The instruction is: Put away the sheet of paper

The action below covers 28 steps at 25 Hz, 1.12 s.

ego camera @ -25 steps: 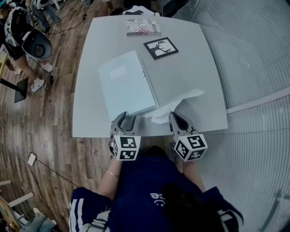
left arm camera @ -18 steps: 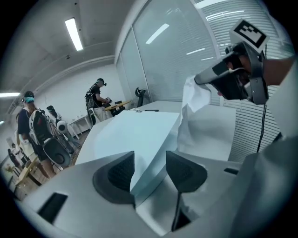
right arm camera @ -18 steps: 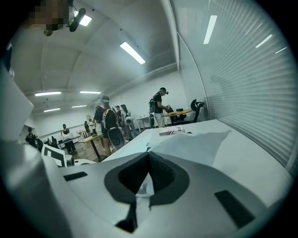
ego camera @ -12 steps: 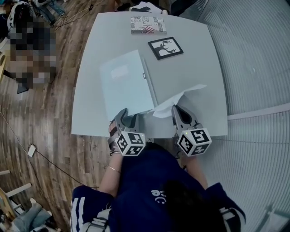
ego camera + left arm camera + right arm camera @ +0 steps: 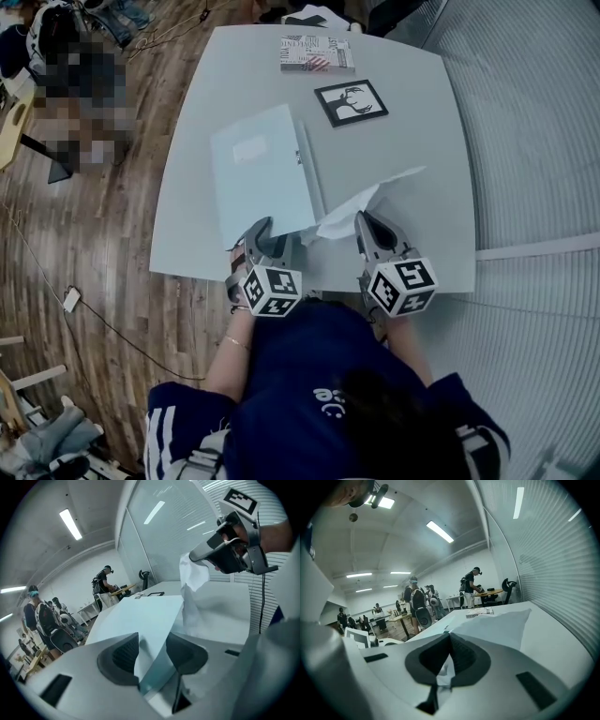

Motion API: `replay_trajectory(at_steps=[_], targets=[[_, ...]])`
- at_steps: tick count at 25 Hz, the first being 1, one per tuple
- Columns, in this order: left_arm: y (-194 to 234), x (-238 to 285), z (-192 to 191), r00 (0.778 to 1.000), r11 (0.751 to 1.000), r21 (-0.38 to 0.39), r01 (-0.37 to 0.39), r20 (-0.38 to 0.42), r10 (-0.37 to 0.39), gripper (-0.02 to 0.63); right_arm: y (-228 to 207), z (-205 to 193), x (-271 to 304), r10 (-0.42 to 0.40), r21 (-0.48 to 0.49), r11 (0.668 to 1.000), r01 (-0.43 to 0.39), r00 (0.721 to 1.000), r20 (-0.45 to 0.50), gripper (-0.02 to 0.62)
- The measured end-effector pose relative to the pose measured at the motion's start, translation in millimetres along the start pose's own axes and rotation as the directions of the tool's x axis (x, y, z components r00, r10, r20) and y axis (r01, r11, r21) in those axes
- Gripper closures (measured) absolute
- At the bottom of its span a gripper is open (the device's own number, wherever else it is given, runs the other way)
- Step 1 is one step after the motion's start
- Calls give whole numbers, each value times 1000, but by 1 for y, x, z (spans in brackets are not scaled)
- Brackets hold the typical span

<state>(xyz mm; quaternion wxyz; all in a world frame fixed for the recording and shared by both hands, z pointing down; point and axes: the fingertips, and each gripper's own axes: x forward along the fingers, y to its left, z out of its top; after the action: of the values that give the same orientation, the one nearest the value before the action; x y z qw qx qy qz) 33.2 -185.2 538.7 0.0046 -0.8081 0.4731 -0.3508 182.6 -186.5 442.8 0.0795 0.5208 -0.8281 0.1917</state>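
Note:
A pale blue folder lies shut on the white table. A crumpled white sheet of paper rises from the table just right of it. My right gripper is shut on the sheet's near end and holds it lifted. In the right gripper view the sheet fans out beyond the shut jaws. My left gripper is at the folder's near right corner. Its jaws are closing, with the folder's cover edge between them and a gap still showing. The sheet hangs from the right gripper.
A black picture frame and a printed book lie at the table's far side. The table's near edge runs just under both grippers. People and desks stand on the wooden floor to the left.
My left gripper has moved slightly forward onto the folder's near corner. The right gripper keeps the sheet lifted in about the same place.

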Motion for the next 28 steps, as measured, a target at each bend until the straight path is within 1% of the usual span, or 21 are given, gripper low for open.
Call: replay_trajectory(at_steps=[4, 9, 15, 19, 21, 22, 25, 28], targets=[[11, -10, 9, 998, 993, -107, -41, 45, 46, 462, -5, 0, 5, 23, 10, 1000, -23, 1000, -3, 588], [28, -24, 20, 989, 968, -238, -85, 102, 111, 505, -7, 1, 8, 43, 0, 999, -43, 999, -12, 588], [56, -46, 31, 968, 908, -398, -131, 144, 203, 549, -2, 8, 15, 88, -16, 996, -88, 996, -18, 588], [75, -61, 23, 954, 855, -491, -167, 140, 266, 566, 6, 14, 20, 121, -32, 992, -121, 993, -17, 588], [84, -69, 16, 945, 817, -546, -185, 130, 301, 572, 11, 18, 23, 136, -37, 990, -137, 991, -17, 588], [90, -72, 11, 939, 791, -580, -195, 122, 321, 572, 14, 21, 25, 143, -41, 989, -144, 990, -16, 588], [108, -82, -6, 919, 687, -696, -207, 102, 380, 572, 27, 28, 32, 169, -65, 983, -170, 986, -15, 588], [122, -90, -22, 898, 579, -792, -190, 98, 430, 572, 43, 34, 43, 215, -94, 972, -216, 976, -13, 588]])
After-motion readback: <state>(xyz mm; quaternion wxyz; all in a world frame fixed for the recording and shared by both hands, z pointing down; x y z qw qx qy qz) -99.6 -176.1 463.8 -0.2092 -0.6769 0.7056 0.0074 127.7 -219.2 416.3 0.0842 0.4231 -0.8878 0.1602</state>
